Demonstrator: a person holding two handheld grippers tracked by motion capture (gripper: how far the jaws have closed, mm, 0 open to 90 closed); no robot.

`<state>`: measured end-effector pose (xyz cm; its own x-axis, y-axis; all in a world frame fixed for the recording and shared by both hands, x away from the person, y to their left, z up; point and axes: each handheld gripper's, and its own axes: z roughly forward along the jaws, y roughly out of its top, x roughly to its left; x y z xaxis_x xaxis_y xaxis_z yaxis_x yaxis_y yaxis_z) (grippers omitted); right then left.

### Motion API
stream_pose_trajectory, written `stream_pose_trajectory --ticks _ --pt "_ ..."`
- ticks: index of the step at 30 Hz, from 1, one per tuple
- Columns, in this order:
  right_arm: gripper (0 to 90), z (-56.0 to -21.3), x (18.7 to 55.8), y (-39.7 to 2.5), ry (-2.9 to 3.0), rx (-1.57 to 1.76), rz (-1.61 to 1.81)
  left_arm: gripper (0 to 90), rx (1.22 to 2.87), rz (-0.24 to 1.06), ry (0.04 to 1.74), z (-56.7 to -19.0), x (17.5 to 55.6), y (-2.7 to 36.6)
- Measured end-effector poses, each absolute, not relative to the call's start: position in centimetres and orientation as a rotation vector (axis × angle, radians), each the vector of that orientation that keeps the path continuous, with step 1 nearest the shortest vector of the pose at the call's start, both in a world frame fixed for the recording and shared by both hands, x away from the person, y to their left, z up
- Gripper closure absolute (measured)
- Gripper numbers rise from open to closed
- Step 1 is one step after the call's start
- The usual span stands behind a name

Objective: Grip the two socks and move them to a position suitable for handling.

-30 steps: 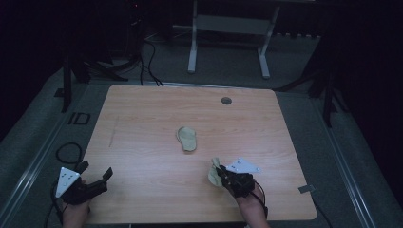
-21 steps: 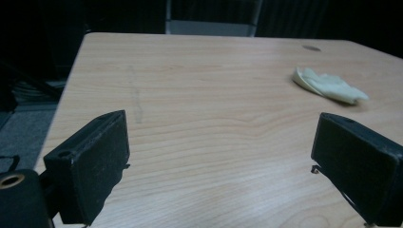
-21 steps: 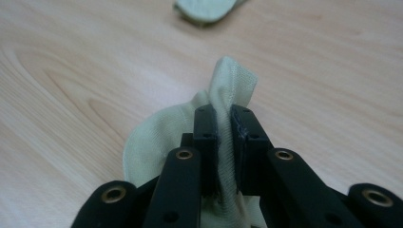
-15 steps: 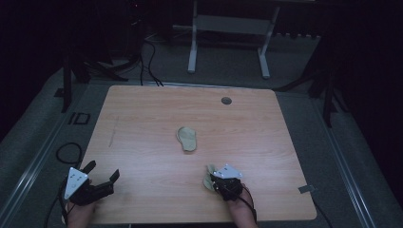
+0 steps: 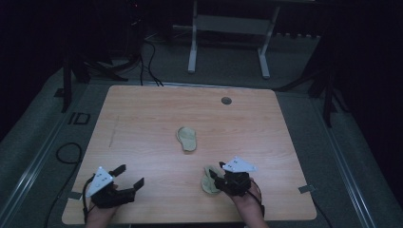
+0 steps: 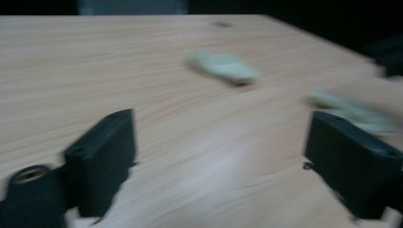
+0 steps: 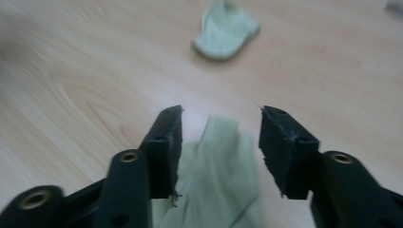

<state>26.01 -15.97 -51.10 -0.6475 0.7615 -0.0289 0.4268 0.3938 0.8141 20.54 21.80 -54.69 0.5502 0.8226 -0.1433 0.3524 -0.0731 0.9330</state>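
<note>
Dim surroundings frame a light wood-grain table (image 5: 142, 123) with rounded corners and a small dark round grommet (image 5: 226, 100) near its far edge; grey floor and a white metal stand (image 5: 228, 28) lie beyond. Two pale green, soft-looking slippers rest on the table. The far slipper (image 5: 187, 138) lies flat near the centre, oval in outline, its closed toe facing the person. The near slipper (image 5: 208, 179) lies close to the front edge, just beside the right tongs (image 5: 217, 176). In the right gripper view, the near slipper (image 7: 214, 180) shows a finely woven surface and sits between the two black, blocky jaws, which stand apart; whether either jaw touches the fabric is unclear owing to blur. The right hand (image 5: 247, 202) enters from the bottom edge, its tongs pointing left and away. The left tongs (image 5: 128, 176), held low near the front-left corner, point right and away with jaws spread wide over bare wood.
</note>
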Motion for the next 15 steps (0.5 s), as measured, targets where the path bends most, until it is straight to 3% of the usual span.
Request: stream_pose_trajectory --ticks 4,8,12,15 --pt "64.9 -49.6 27.0 -17.0 2.286 0.994 1.166 14.9 1.727 0.381 0.886 -53.9 20.7 17.8" --pt "67.0 -50.5 27.6 -17.2 2.373 0.996 1.146 21.4 1.796 0.312 0.776 -53.8 21.1 13.8" --pt "65.4 -52.4 27.8 -17.1 2.456 0.997 1.087 24.9 1.841 0.213 0.784 -54.1 22.5 11.0" --pt "63.5 -53.5 27.9 -16.9 2.512 0.991 1.058 28.3 1.909 0.224 0.757 -54.7 23.4 9.1"
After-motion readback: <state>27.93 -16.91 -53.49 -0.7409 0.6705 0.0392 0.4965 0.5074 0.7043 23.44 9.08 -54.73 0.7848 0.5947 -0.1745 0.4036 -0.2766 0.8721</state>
